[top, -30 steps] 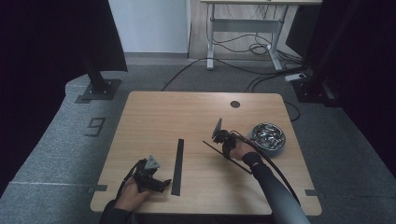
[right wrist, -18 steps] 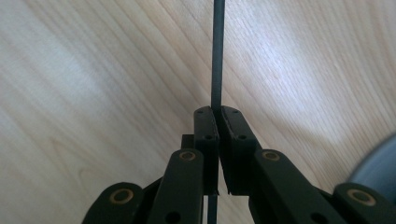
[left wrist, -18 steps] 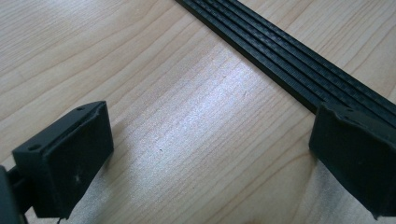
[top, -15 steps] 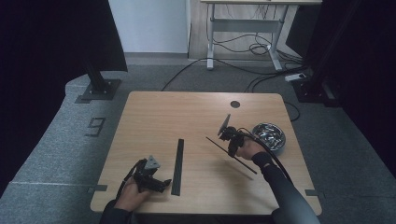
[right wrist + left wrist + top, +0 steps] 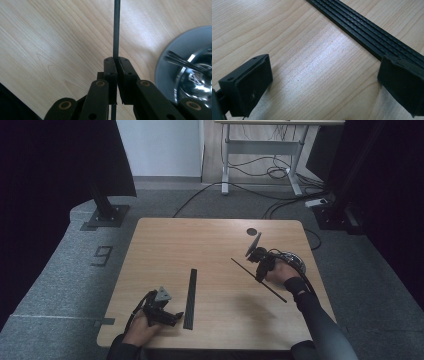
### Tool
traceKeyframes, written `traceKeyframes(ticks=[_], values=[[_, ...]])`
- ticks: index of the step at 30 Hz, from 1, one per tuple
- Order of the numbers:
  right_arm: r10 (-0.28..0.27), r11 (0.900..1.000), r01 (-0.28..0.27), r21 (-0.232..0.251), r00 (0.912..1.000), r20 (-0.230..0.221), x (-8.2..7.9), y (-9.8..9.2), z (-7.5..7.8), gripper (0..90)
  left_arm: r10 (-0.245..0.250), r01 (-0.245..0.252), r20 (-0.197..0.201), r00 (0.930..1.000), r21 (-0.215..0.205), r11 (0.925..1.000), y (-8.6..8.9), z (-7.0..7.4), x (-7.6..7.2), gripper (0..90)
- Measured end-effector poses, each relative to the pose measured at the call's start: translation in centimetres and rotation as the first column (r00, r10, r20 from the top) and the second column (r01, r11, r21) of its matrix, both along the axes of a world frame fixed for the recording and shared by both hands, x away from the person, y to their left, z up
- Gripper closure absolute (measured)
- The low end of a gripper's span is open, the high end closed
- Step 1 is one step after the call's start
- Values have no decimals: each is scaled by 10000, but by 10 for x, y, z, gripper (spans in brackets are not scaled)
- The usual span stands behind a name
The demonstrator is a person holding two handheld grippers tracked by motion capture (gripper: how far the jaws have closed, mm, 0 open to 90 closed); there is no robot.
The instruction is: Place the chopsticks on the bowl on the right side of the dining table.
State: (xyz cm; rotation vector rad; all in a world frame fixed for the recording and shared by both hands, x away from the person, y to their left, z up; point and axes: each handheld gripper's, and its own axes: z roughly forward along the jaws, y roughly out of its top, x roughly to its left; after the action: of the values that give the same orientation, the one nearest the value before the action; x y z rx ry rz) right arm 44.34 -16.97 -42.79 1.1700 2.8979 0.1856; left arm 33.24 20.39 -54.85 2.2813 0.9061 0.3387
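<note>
Right gripper (image 5: 115,60) clamps thin rod (image 5: 116,30); unlabelled.

One mark reads — a "9" on the grey floor (image 5: 102,255).

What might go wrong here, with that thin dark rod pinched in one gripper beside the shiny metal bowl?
1. The right gripper pinches the thin dark rod on a short stretch, with long ends free on both sides; it might pivot or slip.
2. The round shiny metal bowl sits right beside that hand; a swinging rod end might knock it.
3. The left gripper rests open with one pad on the flat black ribbed strip, which it might nudge.
</note>
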Motion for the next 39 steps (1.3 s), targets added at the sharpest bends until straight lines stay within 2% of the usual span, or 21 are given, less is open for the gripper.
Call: traceKeyframes(ticks=[1,9,12,15,24,30,39], values=[[-104,9999,104,65,9999,43,1,-4,6,856,1,-1,-1,10000,3,10000,0,0,0,0],[-541,9985,543,-57,9980,342,9,-20,27,855,1,-1,-1,10000,3,10000,0,0,0,0],[-680,9975,686,-149,9968,414,11,-23,30,856,1,-1,-1,10000,3,10000,0,0,0,0],[-1069,9939,1083,-218,9927,560,18,-34,31,856,2,-2,-1,10000,2,10000,0,0,0,0],[-1499,9870,1534,-475,9861,714,29,-53,21,856,7,-7,-10,10000,-6,10000,0,0,0,0],[-1789,9812,1828,-617,9819,626,35,-65,4,856,-11,11,-14,10000,14,10000,0,0,0,0],[-1992,9781,2024,-490,9779,629,40,-73,-13,855,-10,10,-11,10000,14,10000,0,0,0,0]])
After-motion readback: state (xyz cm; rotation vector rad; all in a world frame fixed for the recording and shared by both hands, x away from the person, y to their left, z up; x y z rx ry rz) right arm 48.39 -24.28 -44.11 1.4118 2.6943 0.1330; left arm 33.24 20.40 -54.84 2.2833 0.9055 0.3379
